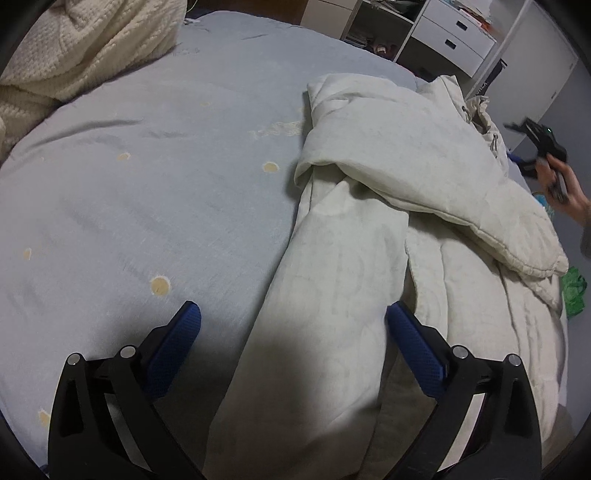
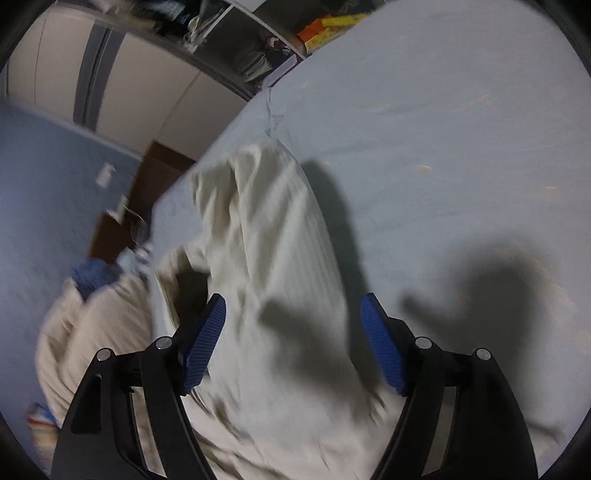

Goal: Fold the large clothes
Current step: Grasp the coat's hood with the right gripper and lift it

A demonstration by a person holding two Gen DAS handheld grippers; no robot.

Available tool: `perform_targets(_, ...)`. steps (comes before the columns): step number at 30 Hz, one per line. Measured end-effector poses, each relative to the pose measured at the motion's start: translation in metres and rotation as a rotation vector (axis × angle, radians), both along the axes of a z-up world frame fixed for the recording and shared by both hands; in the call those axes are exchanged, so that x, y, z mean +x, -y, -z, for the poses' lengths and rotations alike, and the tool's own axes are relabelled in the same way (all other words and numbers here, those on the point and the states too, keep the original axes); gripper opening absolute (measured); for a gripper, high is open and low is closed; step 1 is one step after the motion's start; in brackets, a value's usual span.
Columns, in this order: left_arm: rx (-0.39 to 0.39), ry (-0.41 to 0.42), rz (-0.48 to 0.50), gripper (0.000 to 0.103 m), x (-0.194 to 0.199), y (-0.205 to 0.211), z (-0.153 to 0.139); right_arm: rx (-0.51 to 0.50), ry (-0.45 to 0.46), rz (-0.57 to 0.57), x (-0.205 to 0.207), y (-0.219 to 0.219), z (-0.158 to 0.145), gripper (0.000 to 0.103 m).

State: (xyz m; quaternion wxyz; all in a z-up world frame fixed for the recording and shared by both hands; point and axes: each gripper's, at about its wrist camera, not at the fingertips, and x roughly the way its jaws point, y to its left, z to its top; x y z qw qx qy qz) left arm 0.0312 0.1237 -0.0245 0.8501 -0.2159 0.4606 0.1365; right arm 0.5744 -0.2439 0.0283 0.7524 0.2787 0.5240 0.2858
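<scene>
- Left gripper (image 1: 293,317): jaws spread wide and empty, straddling the cream garment's (image 1: 369,229) near edge at lower centre, likely poised to take that edge.
- Right gripper (image 2: 293,314): jaws apart, gripping nothing; blurred cloth below, contact uncertain.
- Surface: grey-blue bed cover (image 1: 155,177), yellow-dotted.
- Room: white drawers (image 1: 454,33) at upper right.

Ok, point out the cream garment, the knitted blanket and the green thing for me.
cream garment (image 1: 343,266), left wrist view, its long folded body.
knitted blanket (image 1: 85,48), left wrist view, the ribbed top.
green thing (image 1: 573,291), left wrist view, its crumpled middle.
</scene>
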Motion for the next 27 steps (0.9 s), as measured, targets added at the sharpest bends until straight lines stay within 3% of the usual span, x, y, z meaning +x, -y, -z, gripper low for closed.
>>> perform_targets(4, 0.021, 0.005, 0.005, 0.097, 0.001, 0.001, 0.003, 0.151, -0.013, 0.031, 0.037, -0.013, 0.012, 0.078)
perform_targets(11, 0.037, 0.016, 0.009, 0.097, 0.001, 0.002, 0.005, 0.086, -0.071, -0.031, 0.070, -0.043, 0.047, 0.078)
perform_targets(12, 0.038, 0.018, 0.009, 0.097, 0.001, 0.002, 0.005, 0.079, -0.070, -0.035, 0.071, -0.046, 0.051, 0.075)
perform_targets(13, 0.041, 0.019, 0.009, 0.098, 0.001, 0.002, 0.006, 0.073, -0.043, -0.045, 0.070, -0.050, 0.052, 0.045)
perform_targets(14, 0.043, 0.020, 0.009, 0.098, 0.000, 0.002, 0.006, 0.066, -0.015, -0.060, 0.068, -0.054, 0.050, 0.022)
perform_targets(16, 0.048, 0.021, 0.010, 0.098, 0.001, 0.003, 0.006, 0.023, 0.059, -0.091, 0.060, -0.064, 0.040, 0.018)
perform_targets(21, 0.051, 0.022, 0.009, 0.098, 0.003, 0.004, 0.006, 0.057, 0.144, -0.099, 0.036, -0.064, 0.002, 0.016)
perform_targets(27, 0.053, 0.017, 0.008, 0.098, 0.003, 0.005, 0.006, 0.032, 0.252, -0.162, -0.026, -0.064, -0.062, 0.016)
